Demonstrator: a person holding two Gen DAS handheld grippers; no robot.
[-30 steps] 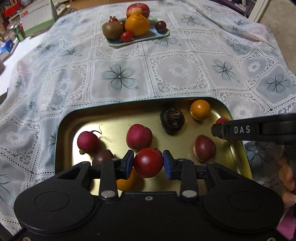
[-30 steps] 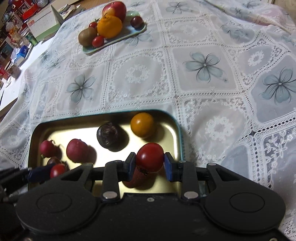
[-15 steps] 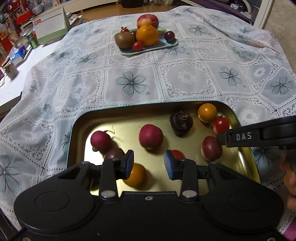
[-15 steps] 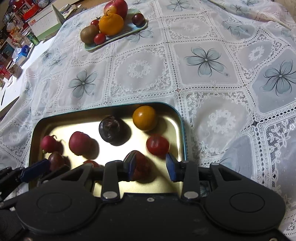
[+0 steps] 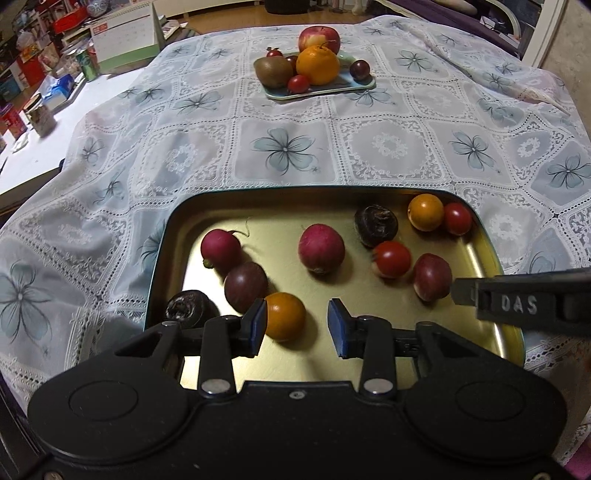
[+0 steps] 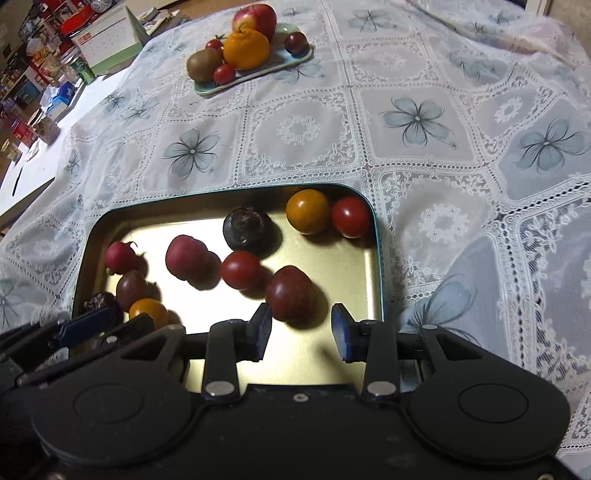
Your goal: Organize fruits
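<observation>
A gold metal tray [image 5: 221, 206] [image 6: 332, 295] lies near me with several small fruits loose in it. Two red tomatoes [image 5: 391, 259] [image 5: 457, 218] rest there, one mid-tray and one in the far right corner, seen again in the right wrist view [image 6: 241, 269] [image 6: 349, 216]. My left gripper [image 5: 297, 330] is open and empty above the tray's near edge, an orange fruit [image 5: 284, 316] just past its left pad. My right gripper [image 6: 301, 334] is open and empty, a dark red plum [image 6: 290, 292] just beyond it. A far pale plate [image 5: 354, 85] [image 6: 284, 59] holds an apple, orange, kiwi and small fruits.
A lace flower-print cloth [image 5: 388, 147] covers the table between tray and plate. In the tray lie two radishes [image 5: 221, 247] [image 5: 320, 248] and two dark wrinkled fruits [image 5: 376, 224] [image 5: 186, 308]. Boxes, a can and a calendar stand off the table at far left [image 5: 122, 33].
Both grippers held a red tomato a second ago. Both opened and let them drop into the tray, then drew back and up; the tomatoes rolled a little.
</observation>
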